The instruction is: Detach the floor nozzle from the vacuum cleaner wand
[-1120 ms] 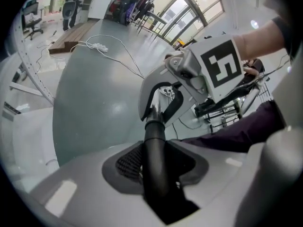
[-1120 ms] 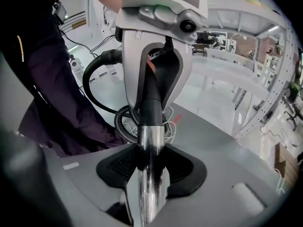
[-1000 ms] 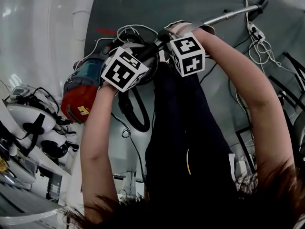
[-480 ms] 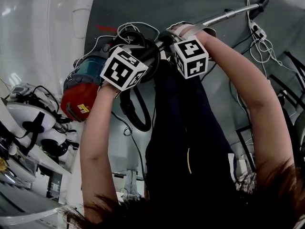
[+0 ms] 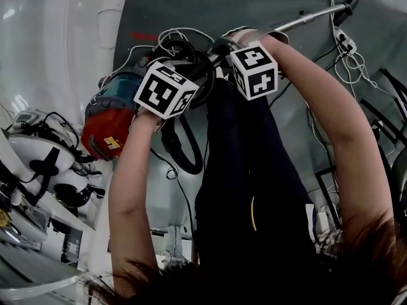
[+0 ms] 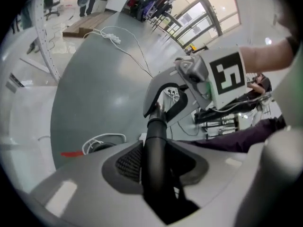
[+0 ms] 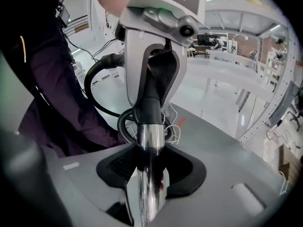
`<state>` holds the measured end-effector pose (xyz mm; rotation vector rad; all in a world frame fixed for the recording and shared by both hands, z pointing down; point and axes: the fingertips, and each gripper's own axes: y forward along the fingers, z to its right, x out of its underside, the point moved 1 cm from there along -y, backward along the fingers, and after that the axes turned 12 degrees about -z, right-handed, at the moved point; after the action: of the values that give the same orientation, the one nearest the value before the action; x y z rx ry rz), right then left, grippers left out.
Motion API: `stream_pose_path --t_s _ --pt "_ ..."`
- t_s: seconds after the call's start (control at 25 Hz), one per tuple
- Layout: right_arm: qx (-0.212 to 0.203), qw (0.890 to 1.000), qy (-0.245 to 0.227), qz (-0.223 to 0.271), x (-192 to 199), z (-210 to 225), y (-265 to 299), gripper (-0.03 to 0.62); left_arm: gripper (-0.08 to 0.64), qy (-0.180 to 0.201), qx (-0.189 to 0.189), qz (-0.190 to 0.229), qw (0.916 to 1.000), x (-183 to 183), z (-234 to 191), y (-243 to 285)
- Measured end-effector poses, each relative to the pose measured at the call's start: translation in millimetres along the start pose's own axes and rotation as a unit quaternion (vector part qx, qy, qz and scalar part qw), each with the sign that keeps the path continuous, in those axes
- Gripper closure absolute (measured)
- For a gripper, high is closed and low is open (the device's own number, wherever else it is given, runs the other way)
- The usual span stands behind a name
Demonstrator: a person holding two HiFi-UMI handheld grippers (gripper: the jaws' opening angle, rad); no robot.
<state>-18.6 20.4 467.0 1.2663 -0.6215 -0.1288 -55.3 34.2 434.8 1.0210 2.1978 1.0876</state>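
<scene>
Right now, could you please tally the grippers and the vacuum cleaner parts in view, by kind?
Grippers: 2 (left gripper, right gripper)
Chrome wand: 1
Black hose: 1
Red-and-teal canister: 1
Dark end piece on the wand, likely the nozzle: 1
Total: 6

Chrome against matt black
The wand (image 7: 150, 174) was polished, mirror-bright metal; the handle tube (image 6: 155, 160) smooth matt black plastic; the hose (image 7: 124, 126) ribbed; the canister (image 5: 105, 135) glossy red plastic; the floor (image 6: 94, 93) smooth grey.
</scene>
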Motion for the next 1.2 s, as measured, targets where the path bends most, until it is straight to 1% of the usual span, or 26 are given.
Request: stream_pose_path --t_s 0.08,0.12,0.16,0.24,0.4,0.56,0.6,0.64,0.76,0.88,1.0,1.12,1.16,1.2 --pt "0.022 1.000 -0.002 0.002 -1 -3 2 0.423 0.407 -0.024 0.046 -0.004 0.9986 3 0 2" --pt "0.030 1.000 0.000 0.004 -1 -4 3 0.423 0.407 -0.034 0.060 -0.001 0.9976 4 0 2" --pt "0.032 0.999 0.003 0.004 0 -4 5 0.423 0.407 -0.037 0.063 0.004 0.9973 4 0 2" --pt "0.021 1.000 0.005 0.005 1 -4 7 0.422 0.408 -0.033 0.043 0.016 0.9984 4 0 2" --pt "-0.029 1.000 0.009 0.004 0 -4 5 0.420 0.408 -0.026 0.003 0.042 0.9988 4 1 -3" --pt "-0.080 0.997 0.017 -0.009 1 -3 2 0.420 0.408 0.000 -0.055 0.050 0.9973 3 2 -7" --pt "-0.082 0.996 0.017 -0.008 0 -3 2 0.420 0.408 0.001 -0.059 0.052 0.9969 3 2 -8" --pt "-0.077 0.997 0.017 -0.005 -1 -2 1 0.422 0.407 -0.003 -0.054 0.055 0.9970 4 1 -9" --pt "-0.044 0.999 0.013 0.009 -6 -1 1 0.422 0.405 -0.028 -0.013 0.046 0.9984 9 -1 -11" --pt "-0.015 1.000 0.005 0.017 -9 -6 3 0.425 0.405 -0.057 0.043 0.024 0.9972 17 0 -7" --pt "0.000 1.000 -0.002 0.023 -13 -9 8 0.425 0.404 -0.090 0.086 0.015 0.9921 24 -1 -6" --pt "0.021 0.999 -0.006 0.023 -13 -9 8 0.425 0.403 -0.132 0.136 0.019 0.9816 26 -2 -6" --pt "0.028 0.999 -0.004 0.024 -13 -10 8 0.425 0.403 -0.142 0.150 0.023 0.9783 26 -2 -7" --pt "0.030 0.999 -0.001 0.024 -13 -10 8 0.425 0.403 -0.144 0.152 0.028 0.9774 26 -2 -8"
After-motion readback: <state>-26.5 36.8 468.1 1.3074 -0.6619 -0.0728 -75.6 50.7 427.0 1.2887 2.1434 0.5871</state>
